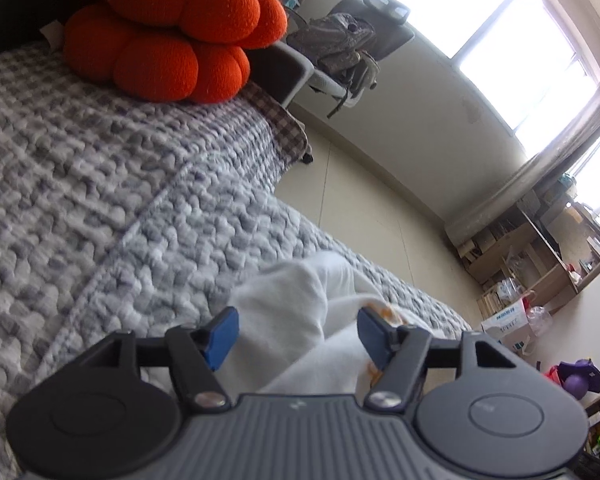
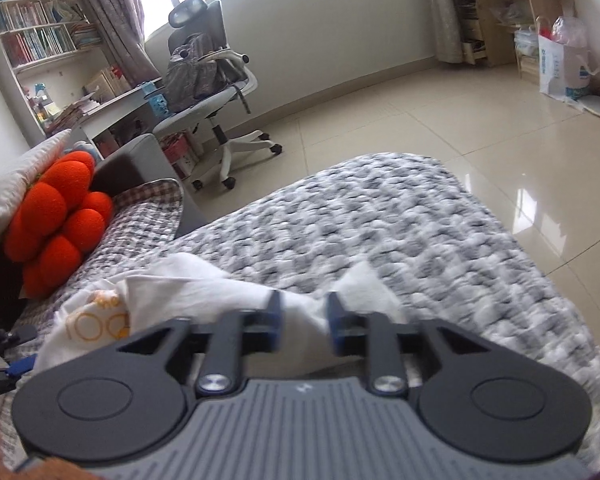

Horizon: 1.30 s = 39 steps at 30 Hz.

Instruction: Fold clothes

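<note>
Listing what we see on the bed [image 1: 100, 184]: one white garment [image 1: 300, 312], crumpled, with an orange printed motif, lying on the grey-and-white checked quilted cover near the bed's edge. Our left gripper [image 1: 298, 334] sits low over the garment with its blue-padded fingers [image 1: 222, 336] spread wide, cloth visible between them but not pinched. Our right gripper [image 2: 302, 322] points at the same garment [image 2: 188, 288] from the other side, its fingers [image 2: 274, 320] narrower apart with a bunch of white fabric lying between them; we cannot tell whether the pads actually press it. One orange lobed cushion [image 1: 168, 28] rests at the head end of the bed, well apart from the garment. Beyond the bed: tiled floor [image 2: 440, 112], an office chair [image 2: 216, 92] with a grey bag on its seat, a bookshelf [image 2: 36, 36], a curtained window [image 1: 520, 52], and a white shopping bag [image 2: 560, 68] by the far shelves.
</note>
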Each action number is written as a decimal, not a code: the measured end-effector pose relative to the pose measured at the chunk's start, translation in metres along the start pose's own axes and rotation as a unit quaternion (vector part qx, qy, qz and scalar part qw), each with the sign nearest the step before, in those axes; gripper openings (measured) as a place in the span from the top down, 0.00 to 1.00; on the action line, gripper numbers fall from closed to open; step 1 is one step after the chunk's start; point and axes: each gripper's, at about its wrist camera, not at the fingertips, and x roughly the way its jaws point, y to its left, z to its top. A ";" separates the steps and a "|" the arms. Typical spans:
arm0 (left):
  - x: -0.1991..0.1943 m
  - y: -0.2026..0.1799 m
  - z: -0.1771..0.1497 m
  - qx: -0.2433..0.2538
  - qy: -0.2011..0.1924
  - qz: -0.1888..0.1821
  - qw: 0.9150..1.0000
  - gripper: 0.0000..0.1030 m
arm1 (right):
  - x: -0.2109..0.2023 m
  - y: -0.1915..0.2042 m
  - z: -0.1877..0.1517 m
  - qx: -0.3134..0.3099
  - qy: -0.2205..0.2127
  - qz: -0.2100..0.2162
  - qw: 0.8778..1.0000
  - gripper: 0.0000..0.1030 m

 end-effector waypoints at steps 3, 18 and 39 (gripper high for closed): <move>0.011 0.005 0.004 -0.009 0.006 0.004 1.000 0.34 | 0.005 0.019 0.003 -0.004 0.010 0.027 1.000 0.43; 0.038 0.011 0.006 -0.015 0.085 0.012 0.996 0.40 | 0.065 0.105 -0.033 -0.143 0.079 0.057 0.985 0.42; 0.010 -0.005 0.001 0.040 0.027 0.031 0.998 0.93 | 0.052 0.088 -0.021 -0.159 -0.036 -0.005 0.987 0.90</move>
